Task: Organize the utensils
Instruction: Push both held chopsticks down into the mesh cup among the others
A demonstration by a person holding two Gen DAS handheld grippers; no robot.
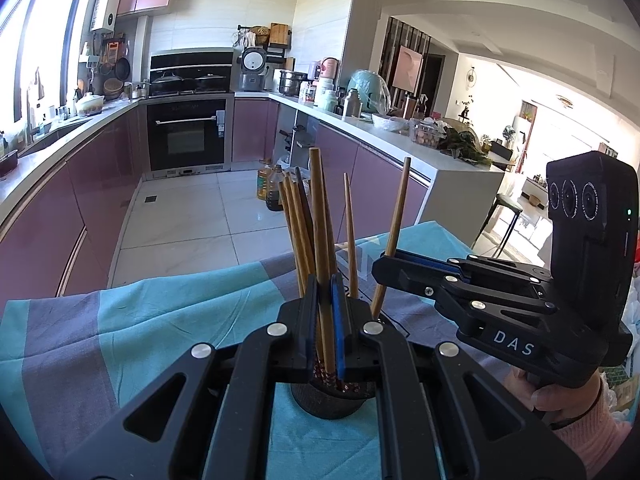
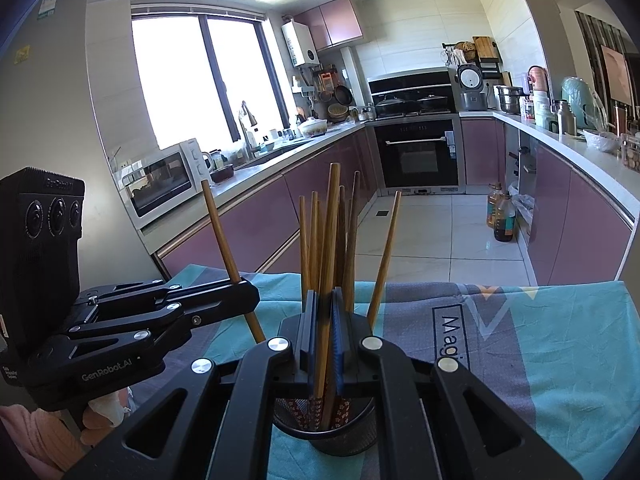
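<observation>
The left wrist view alone shows the right claw (image 1: 390,266) from outside, at 3 o'clock, with a hand (image 1: 560,394) in a pink sleeve (image 1: 592,432) on its grip and a bright living area beyond. The right wrist view alone shows the left claw (image 2: 244,294) from outside, at 9 o'clock, along with a white microwave (image 2: 164,178) on the counter and the large window (image 2: 200,80) behind it.

Each claw is pressed together, pinching one wooden chopstick. In its own camera, the left claw (image 1: 325,320) grips a chopstick (image 1: 320,216) that rises toward 12 o'clock, its patterned lower end reaching into the black mesh holder (image 1: 332,400) just under the fingers. From the right wrist view that same chopstick (image 2: 218,224) leans toward 11 o'clock above the clamp. The right claw (image 2: 325,332) likewise holds its own chopstick (image 2: 330,240) upright over the holder (image 2: 344,436), lower end inside the cup; whether either tip touches the bottom cannot be told.

The holder stands on a worktop covered by a teal and grey cloth (image 2: 540,340), at 6 o'clock in both views. Several more chopsticks (image 1: 296,224) stand loose in it, fanned out just beyond the fingers.
</observation>
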